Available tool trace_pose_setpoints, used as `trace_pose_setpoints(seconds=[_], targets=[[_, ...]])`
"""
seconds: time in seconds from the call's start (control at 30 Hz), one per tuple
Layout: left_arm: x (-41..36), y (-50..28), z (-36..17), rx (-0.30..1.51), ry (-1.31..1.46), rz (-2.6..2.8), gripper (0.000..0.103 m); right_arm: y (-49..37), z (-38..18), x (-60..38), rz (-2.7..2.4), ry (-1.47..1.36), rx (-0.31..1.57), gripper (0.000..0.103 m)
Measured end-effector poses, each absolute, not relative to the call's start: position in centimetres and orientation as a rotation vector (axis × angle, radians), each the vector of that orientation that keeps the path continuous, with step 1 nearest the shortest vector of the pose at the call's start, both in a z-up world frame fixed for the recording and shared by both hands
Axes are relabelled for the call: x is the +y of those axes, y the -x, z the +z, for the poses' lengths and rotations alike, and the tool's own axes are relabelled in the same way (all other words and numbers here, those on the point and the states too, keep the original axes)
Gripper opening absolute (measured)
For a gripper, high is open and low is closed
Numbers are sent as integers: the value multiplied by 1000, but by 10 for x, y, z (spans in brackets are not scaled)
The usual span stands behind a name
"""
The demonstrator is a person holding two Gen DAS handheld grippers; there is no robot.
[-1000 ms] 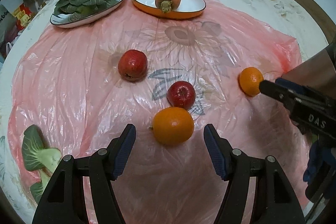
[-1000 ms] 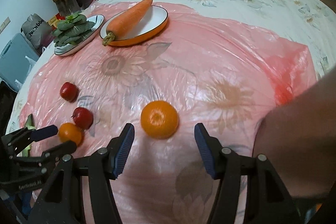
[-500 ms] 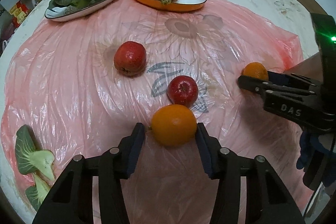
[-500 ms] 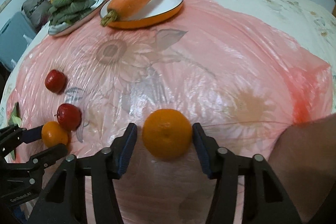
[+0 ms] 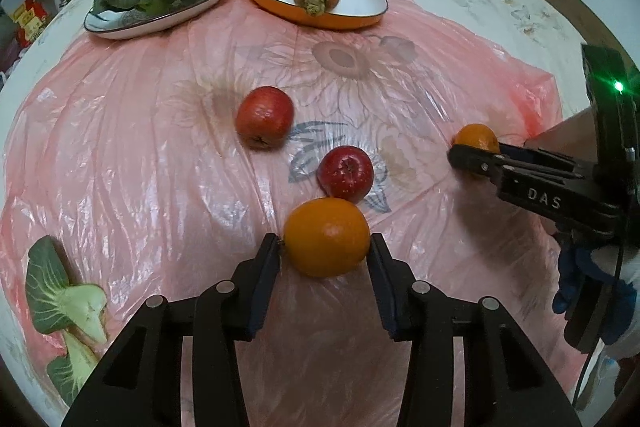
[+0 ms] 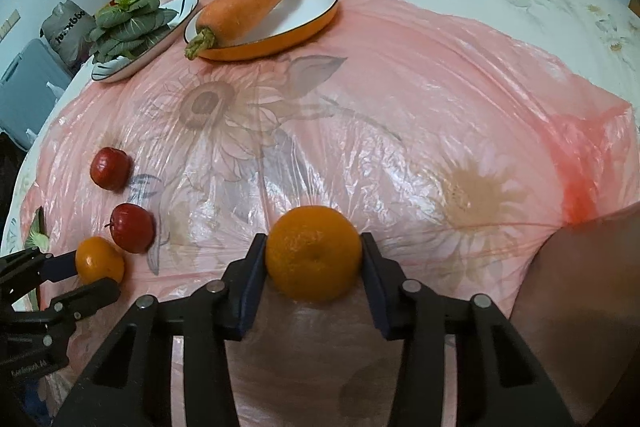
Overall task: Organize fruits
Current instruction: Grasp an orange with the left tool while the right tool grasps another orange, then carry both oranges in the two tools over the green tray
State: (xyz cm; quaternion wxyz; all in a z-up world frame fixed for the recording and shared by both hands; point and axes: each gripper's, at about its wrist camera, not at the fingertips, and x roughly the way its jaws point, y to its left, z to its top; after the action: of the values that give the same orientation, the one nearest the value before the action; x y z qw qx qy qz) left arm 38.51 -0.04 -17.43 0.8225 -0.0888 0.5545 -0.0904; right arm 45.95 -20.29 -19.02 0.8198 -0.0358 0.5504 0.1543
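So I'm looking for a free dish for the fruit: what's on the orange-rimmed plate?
A single carrot lies on the orange-rimmed plate, its stem end overhanging the rim. Beside it the white inside is bare; the strip under the carrot is hidden.

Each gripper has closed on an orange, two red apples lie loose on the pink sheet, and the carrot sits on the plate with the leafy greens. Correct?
Not quite. The carrot lies alone in the orange-rimmed dish; the greens are on a separate plate beside it, as the right wrist view shows. The rest stands.
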Motion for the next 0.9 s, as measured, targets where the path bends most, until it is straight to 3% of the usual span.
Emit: trace_pose_setpoints(seconds=[0.9], targets=[[3, -334, -141, 1132, 182, -181, 39, -356, -159, -212, 382, 26, 1155, 55]])
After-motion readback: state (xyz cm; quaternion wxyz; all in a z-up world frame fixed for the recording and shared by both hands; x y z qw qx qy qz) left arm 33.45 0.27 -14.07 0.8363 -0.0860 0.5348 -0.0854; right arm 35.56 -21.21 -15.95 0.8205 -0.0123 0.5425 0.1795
